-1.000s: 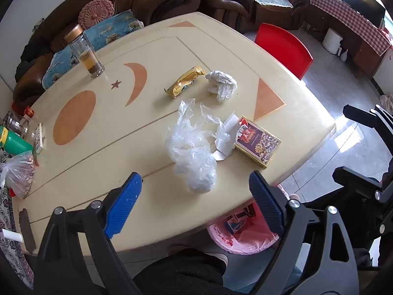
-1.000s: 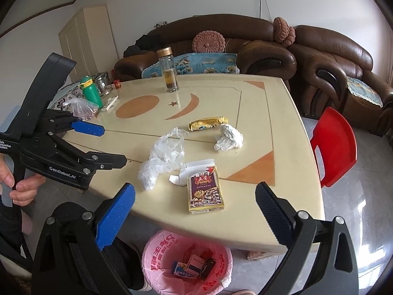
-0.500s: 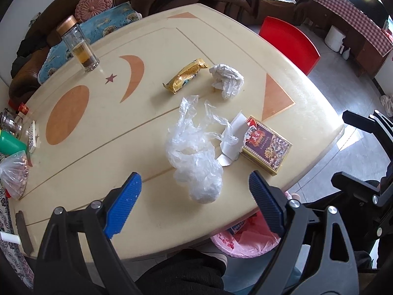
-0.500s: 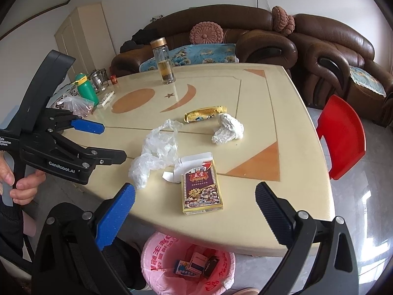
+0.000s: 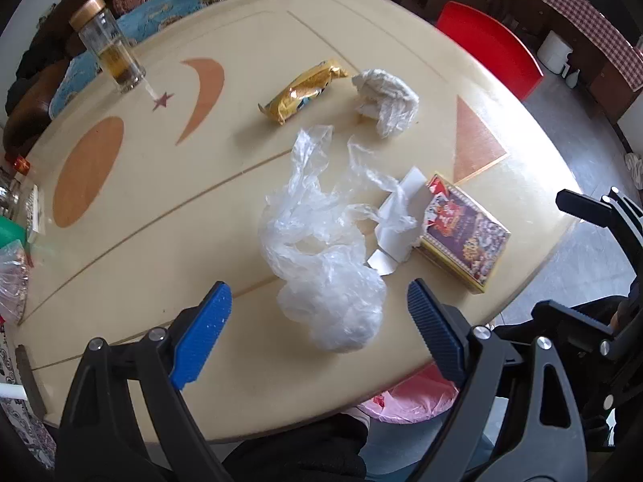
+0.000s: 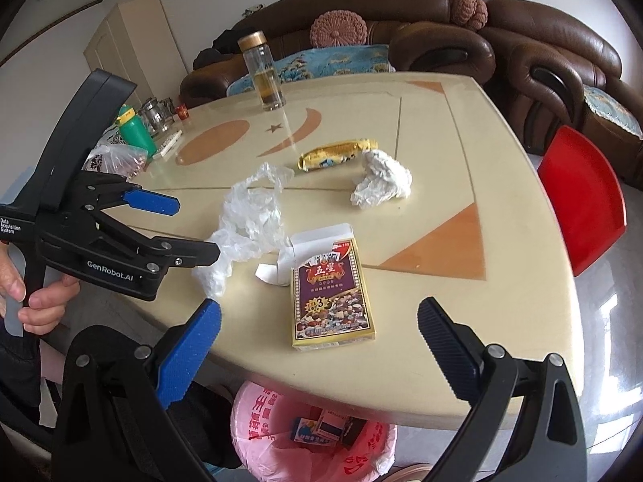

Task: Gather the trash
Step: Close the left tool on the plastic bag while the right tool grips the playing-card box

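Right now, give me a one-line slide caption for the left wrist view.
Open left claw poised above a crumpled clear plastic bag, with a playing-card box beside it on the table.

Both grippers have come down closer to the worktop (image 5: 120, 241). In the left wrist view the crumpled plastic bag (image 5: 325, 257) now looms larger between the left gripper (image 5: 317, 321) fingers; in the right wrist view the card box (image 6: 331, 293) has drawn nearer the right gripper (image 6: 319, 345).
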A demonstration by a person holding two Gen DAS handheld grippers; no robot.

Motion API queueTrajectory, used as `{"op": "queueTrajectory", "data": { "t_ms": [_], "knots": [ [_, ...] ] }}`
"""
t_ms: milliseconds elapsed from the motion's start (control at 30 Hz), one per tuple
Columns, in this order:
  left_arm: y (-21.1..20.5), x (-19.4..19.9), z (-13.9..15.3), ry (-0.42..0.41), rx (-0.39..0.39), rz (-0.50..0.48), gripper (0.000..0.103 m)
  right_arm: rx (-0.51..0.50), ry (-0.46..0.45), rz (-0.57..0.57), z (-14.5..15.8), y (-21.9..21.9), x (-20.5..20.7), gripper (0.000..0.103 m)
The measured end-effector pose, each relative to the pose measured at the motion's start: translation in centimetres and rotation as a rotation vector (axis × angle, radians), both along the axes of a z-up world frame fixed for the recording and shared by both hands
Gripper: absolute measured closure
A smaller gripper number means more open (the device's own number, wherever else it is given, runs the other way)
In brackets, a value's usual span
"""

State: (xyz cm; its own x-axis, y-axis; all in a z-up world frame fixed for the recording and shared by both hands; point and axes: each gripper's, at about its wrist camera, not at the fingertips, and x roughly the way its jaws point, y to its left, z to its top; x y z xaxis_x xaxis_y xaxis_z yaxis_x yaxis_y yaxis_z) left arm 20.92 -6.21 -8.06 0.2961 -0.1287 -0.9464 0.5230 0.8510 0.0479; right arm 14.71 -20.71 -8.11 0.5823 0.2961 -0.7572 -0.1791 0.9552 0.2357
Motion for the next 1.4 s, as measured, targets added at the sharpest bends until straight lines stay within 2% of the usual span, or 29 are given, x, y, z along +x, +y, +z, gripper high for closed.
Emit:
{"op": "queueTrajectory", "data": {
  "t_ms": [433, 700, 833, 933, 1033, 1067, 1100, 1200, 1400],
  "knots": [
    [0.1, 2.6, -3.6, 0.084, 0.006, 0.028, 0.016, -0.094, 0.027, 0.020, -4.1, 1.1, 2.7, 0.007],
    [0.7, 3.6, -4.8, 0.102, -0.022, 0.056, 0.016, -0.117, 0.046, 0.017, -6.2, 1.1, 3.8, 0.007],
    [0.9, 3.6, -5.1, 0.109, -0.027, 0.063, 0.025, -0.163, 0.024, 0.030, -6.5, 1.9, 3.7, 0.007],
    [1.0, 3.8, -5.4, 0.119, -0.032, 0.076, 0.027, -0.223, 0.002, 0.036, -6.8, 2.5, 3.6, 0.008],
    [1.3, 4.2, -5.5, 0.106, -0.031, 0.083, 0.035, -0.221, -0.009, 0.028, -6.8, 2.5, 3.6, 0.009],
    [1.4, 4.2, -5.5, 0.101, -0.027, 0.089, 0.039, -0.220, -0.014, 0.027, -6.8, 2.5, 3.5, 0.010],
    [1.3, 4.0, -5.4, 0.098, -0.026, 0.093, 0.042, -0.220, -0.021, 0.022, -6.7, 2.4, 3.4, 0.016],
    [1.9, 3.9, -5.2, 0.108, -0.046, 0.108, 0.052, -0.224, -0.042, 0.017, -6.3, 2.5, 3.2, 0.044],
    [3.1, 3.5, -4.3, 0.089, -0.060, 0.139, 0.059, -0.281, -0.054, -0.004, -6.0, 2.9, 3.1, 0.044]
  ]
}}
